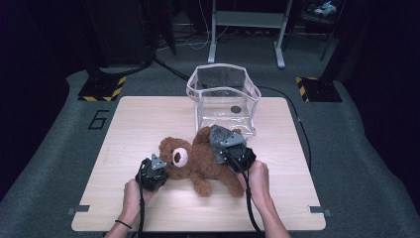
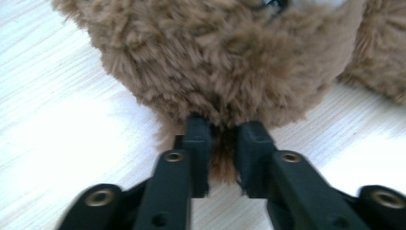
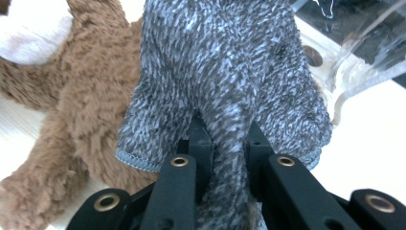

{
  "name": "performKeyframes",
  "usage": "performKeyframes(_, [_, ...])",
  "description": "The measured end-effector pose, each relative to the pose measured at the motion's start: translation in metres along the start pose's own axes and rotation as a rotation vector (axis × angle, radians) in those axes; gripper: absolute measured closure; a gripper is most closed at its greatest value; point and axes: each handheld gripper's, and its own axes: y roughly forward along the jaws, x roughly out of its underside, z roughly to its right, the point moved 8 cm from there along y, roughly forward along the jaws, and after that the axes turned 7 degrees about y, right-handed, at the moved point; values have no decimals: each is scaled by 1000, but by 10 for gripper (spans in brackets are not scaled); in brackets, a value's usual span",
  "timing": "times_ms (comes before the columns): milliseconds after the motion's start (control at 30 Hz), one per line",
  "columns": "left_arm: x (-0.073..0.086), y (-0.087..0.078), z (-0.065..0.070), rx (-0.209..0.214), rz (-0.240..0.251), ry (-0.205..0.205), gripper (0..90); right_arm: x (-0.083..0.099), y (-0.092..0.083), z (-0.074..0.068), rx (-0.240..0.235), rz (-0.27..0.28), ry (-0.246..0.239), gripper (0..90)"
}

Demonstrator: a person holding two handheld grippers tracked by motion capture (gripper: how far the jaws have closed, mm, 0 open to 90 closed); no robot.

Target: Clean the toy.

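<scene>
Nearest the person, the left gripper [image 1: 152, 173] has its jaws clenched on a tuft of fur at the head of the brown teddy bear [image 1: 198, 161], which lies on its back across the worktop [image 1: 124, 124]; this likely pins it. Just beyond, the right gripper [image 1: 233, 148] pinches a fold of the grey knitted garment [image 3: 225, 72] over the bear's body, seemingly to dress it. Farther off stands a clear plastic bag [image 1: 223, 96], open-topped.

Clear bag [image 1: 224, 99] blocks behind bear [image 1: 198, 161]; table [image 1: 133, 124] sides free.
</scene>
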Motion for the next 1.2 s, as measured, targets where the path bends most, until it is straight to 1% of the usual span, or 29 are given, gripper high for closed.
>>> performKeyframes(33, [0,0,0,8,0,-7,816,0,-1,-3,-4,9,0,796])
performKeyframes(67, [0,-1,-2,7,6,-5,839,0,-1,-5,-6,4,-3,796])
performKeyframes(167, [0,-2,-2,17,11,-13,845,2,0,-14,-15,-5,-18,796])
performKeyframes(200, [1,-2,-2,25,8,-12,830,3,3,-16,-19,-13,-24,796])
performKeyframes(233, [1,-1,-2,15,18,-19,789,4,8,-18,-25,-23,-32,796])
performKeyframes(267, [1,-2,-3,13,8,-19,706,4,13,-18,-22,-31,-35,797])
performKeyframes(300, [2,-2,-3,15,10,-24,632,4,18,-19,-20,-33,-31,798])
performKeyframes(333, [3,-1,-3,7,9,-28,567,3,21,-17,-21,-45,-32,798])
performKeyframes(400, [5,0,-1,7,-6,-29,446,0,27,-14,-14,-41,-19,799])
performKeyframes(467, [6,1,0,-5,-16,-21,361,-2,31,-10,-12,-52,-12,800])
performKeyframes(500, [7,2,1,-19,-18,-15,338,-3,33,-10,-11,-54,-11,800])
performKeyframes(567, [8,4,0,-52,-40,7,301,-5,37,-7,-1,-61,-20,800])
performKeyframes(600, [7,6,0,-63,-35,14,301,-5,38,-7,-2,-69,-10,801])
performKeyframes(633, [6,8,-1,-84,-44,31,319,-5,39,-6,1,-72,-15,801])
performKeyframes(667, [5,10,-1,-95,-37,38,348,-6,41,-5,5,-72,-12,801])
performKeyframes(700, [3,10,-2,-97,-32,50,409,-7,43,-4,6,-73,-9,802])
performKeyframes(733, [1,10,-1,-114,-22,67,465,-8,44,-3,7,-73,-19,802])
performKeyframes(767, [-1,10,0,-113,-13,76,570,-8,45,-2,12,-75,-5,802])
performKeyframes(833, [-5,9,0,-105,6,87,738,-9,47,0,20,-79,-2,801])
performKeyframes(867, [-6,8,-1,-94,8,86,811,-9,48,1,20,-81,-1,801])
performKeyframes(900, [-8,7,-1,-85,13,83,851,-9,49,3,18,-76,1,802])
performKeyframes(933, [-9,6,1,-81,10,77,862,-10,49,4,21,-72,-1,801])
performKeyframes(967, [-11,5,2,-57,9,71,868,-11,50,4,27,-65,3,801])
performKeyframes(1000, [-12,4,1,-41,14,55,872,-12,49,5,33,-61,8,801])
performKeyframes(1067, [-13,2,0,11,30,0,874,-14,46,5,42,-47,8,800])
performKeyframes(1100, [-13,1,-1,29,35,-15,875,-15,42,6,43,-33,3,800])
performKeyframes(1133, [-14,0,-2,29,40,-19,875,-16,38,5,42,-22,1,800])
performKeyframes(1167, [-15,-2,-1,51,55,-48,875,-17,34,4,40,-14,6,800])
performKeyframes(1200, [-16,-3,-1,55,47,-47,875,-19,26,1,34,6,-4,800])
